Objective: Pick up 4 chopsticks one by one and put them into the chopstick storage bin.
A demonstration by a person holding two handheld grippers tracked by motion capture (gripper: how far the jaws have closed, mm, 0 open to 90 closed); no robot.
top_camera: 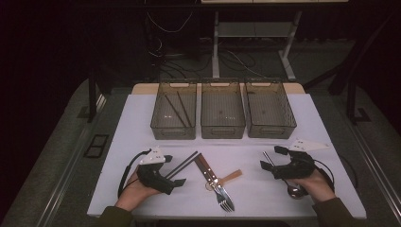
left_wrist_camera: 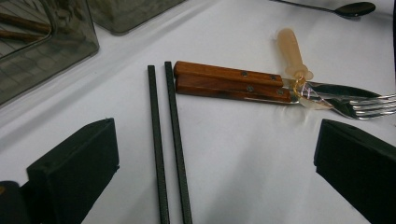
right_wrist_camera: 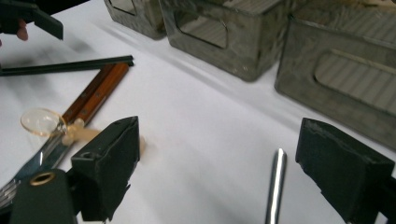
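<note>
Sorting cutlery into bins. Your left gripper [top_camera: 176,171] rested low on the tabletop [top_camera: 142,118], jaws wide and empty, straddling the two black chopsticks [left_wrist_camera: 167,140] so a single closing could take both. Your right gripper [top_camera: 270,158], likewise wide and empty, pointed inward just above the steel spoon [top_camera: 288,184], its handle [right_wrist_camera: 275,186] lying between the jaws. Three bins [top_camera: 222,111] waited behind, the left already holding chopsticks.

A lab: dark curtained room, loose cables [top_camera: 165,52] on the floor, metal frame legs [top_camera: 215,45] behind the table [top_camera: 142,113]
</note>
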